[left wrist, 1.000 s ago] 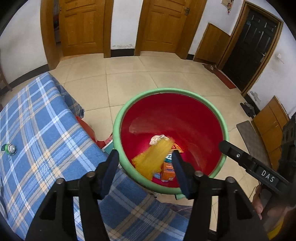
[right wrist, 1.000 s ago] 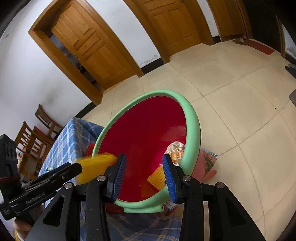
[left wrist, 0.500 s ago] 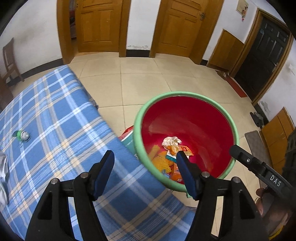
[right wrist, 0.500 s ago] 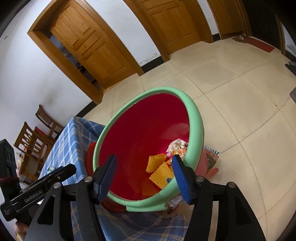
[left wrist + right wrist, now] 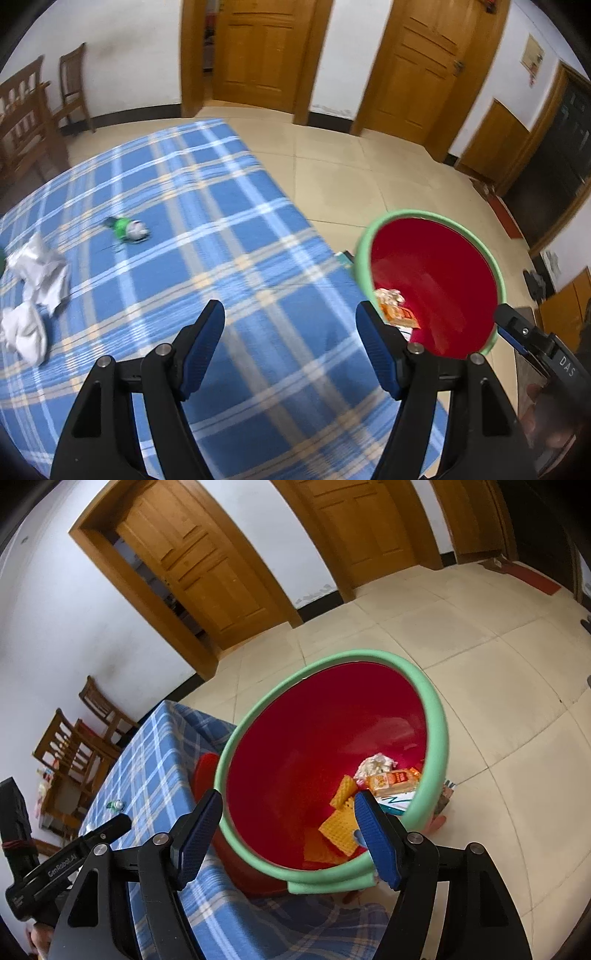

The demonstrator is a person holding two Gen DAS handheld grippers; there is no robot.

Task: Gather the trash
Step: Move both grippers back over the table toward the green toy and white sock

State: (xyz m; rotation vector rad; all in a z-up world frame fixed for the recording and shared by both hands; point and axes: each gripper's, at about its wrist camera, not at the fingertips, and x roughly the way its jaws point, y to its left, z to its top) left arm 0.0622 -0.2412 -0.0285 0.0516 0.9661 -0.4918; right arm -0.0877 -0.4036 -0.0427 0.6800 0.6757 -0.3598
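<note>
Between drops: both grippers empty, next pickup not yet begun. Left gripper (image 5: pixel 290 341) over the blue plaid cloth on the bench (image 5: pixel 207 229), fingers (image 5: pixel 203 334) wide and opening further, nothing between them. Right gripper (image 5: pixel 288 834) poised above the near rim of the red plastic bin with a green foam-like rim (image 5: pixel 437 716), fingers (image 5: pixel 375 836) likewise spreading, nothing gripped.

Left to collect, judging by the bench: crumpled white paper or tissue (image 5: pixel 37 273) at the far left edge, in what looks like two heaps, and a small green-and-white crushed object (image 5: pixel 127 229) further away, near the middle of the cloth, too blurred to name. Next move probably calls for swinging the left gripper leftward, lowering with fingers straddling a heap, then closing gently; soft paper likely to compress and slip if pinched at an edge.

Bin standing on the tiled floor just beside the bench's right edge, tilted toward the bench. Inside, at the bottom: yellow waffle-textured pieces (image 5: pixel 338 825), an orange printed packet (image 5: pixel 391 779), a crumpled whitish wad (image 5: pixel 375 764).
</note>
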